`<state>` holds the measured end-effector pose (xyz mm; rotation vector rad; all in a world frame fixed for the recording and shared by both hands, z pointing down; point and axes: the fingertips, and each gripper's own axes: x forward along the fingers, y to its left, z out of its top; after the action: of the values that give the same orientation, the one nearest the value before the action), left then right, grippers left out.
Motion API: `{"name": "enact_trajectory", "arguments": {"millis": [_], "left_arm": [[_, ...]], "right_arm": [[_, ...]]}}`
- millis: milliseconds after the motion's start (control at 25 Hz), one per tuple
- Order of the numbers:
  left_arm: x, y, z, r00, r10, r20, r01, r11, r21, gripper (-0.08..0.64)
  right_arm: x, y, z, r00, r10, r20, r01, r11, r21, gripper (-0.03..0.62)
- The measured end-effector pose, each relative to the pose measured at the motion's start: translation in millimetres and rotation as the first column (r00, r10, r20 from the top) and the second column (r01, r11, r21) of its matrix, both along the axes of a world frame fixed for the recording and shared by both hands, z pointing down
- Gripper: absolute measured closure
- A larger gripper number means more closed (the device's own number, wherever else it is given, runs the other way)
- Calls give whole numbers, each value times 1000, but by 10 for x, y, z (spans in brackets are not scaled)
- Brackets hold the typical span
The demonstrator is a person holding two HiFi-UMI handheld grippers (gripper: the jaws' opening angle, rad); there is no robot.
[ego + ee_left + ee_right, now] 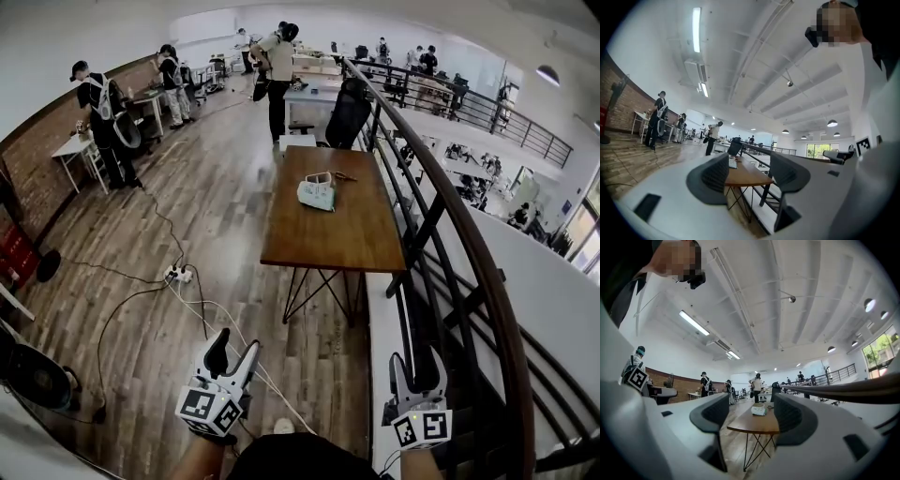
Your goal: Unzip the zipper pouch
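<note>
- Teal-white zipper pouch (317, 193) is lying on the far half of the wooden tabletop (328, 239), well apart from both tools.
- Near the person, the left hand-held gripper (236, 344) and the right hand-held gripper (417, 361) are hovering over the plank floor (216, 234), jaws standing wide with nothing between them.
- Pouch is sitting straight ahead, roughly midway between the two; neither side is looking clearly nearer.
- Its long axis is too small to read.

No legible text, number or brand is found in any view. Only black-and-white square patterns, without characters, are noted on the cubes of the left gripper (234, 349) and right gripper (417, 361).
</note>
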<state>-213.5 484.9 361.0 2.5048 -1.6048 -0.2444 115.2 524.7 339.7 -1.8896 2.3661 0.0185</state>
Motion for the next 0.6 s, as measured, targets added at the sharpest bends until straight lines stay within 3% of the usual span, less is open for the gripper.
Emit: {"name": "enact_trajectory", "arguments": {"millis": [600], "left_arm": [[-420,-334,357,1000,-10,-27,8,996,-89,272]], "right_arm": [[-299,-359,303,999,28,-29,-31,994,-101,302]]}}
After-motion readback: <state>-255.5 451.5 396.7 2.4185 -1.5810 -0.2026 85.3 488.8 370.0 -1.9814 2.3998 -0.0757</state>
